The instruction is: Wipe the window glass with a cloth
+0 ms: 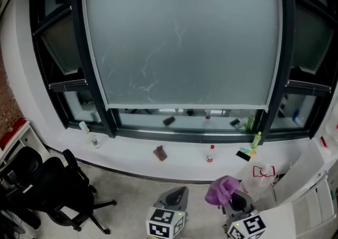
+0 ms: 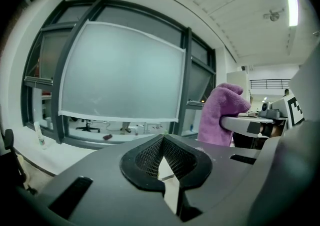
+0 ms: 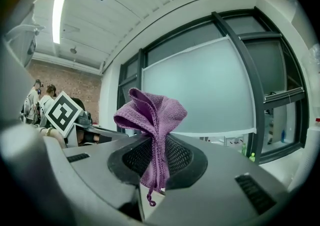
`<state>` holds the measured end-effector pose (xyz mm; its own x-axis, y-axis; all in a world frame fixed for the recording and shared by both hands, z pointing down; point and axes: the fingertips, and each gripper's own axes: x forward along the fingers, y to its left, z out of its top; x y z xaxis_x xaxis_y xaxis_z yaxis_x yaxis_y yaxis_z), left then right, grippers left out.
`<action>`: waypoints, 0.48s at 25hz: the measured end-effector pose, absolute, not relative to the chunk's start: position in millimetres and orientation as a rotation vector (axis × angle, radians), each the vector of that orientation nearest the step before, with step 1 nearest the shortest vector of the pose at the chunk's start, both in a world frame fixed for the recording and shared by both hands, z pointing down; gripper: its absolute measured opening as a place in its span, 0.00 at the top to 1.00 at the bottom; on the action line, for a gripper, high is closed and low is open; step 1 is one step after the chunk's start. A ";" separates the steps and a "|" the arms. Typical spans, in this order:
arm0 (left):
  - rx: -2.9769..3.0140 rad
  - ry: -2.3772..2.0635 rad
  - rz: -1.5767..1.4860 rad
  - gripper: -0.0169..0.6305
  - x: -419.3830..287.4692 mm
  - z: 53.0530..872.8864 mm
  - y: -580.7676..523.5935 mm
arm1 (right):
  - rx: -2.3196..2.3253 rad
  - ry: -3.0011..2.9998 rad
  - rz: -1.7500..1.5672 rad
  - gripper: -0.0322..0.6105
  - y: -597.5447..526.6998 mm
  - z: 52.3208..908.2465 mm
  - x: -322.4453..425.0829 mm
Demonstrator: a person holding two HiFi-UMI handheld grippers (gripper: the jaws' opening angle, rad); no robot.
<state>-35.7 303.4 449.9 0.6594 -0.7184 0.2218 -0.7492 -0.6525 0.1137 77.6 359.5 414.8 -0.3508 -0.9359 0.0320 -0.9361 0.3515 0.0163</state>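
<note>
The right gripper's [image 3: 155, 142] jaws are clamped on a purple cloth [image 3: 150, 113], which bunches up above them. The left gripper's [image 2: 162, 145] jaws are pressed together with nothing between them. Both are held low, well short of the window glass [image 1: 179, 37], which is frosted and streaked. A small bottle [image 1: 210, 153] stands on the white sill [image 1: 132, 153] below it.

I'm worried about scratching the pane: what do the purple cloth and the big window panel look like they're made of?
Cloth: soft knitted or microfibre-like fabric, matte purple. The fine ribbed texture, stitched edge and limp folds suggest this.
Window panel: looks like frosted or film-covered glass, pale grey and hazy, with faint smear lines. Whether it is glass or plastic can't be told.
</note>
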 end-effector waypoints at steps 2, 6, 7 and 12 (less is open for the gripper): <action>2.690 -1.201 0.231 0.97 -33.0 446.4 284.0 | 1.776 -2.545 0.001 0.87 341.1 411.6 81.0; 2.693 -1.206 0.222 0.97 -33.6 439.0 242.7 | 1.791 -2.538 -0.024 0.87 297.7 402.5 81.1; 2.694 -1.208 0.223 0.97 -34.8 437.3 232.2 | 1.788 -2.538 -0.034 0.87 286.2 400.2 79.3; 2.690 -1.226 0.220 0.97 -48.4 431.5 177.8 | 1.779 -2.543 -0.071 0.87 227.0 390.6 66.3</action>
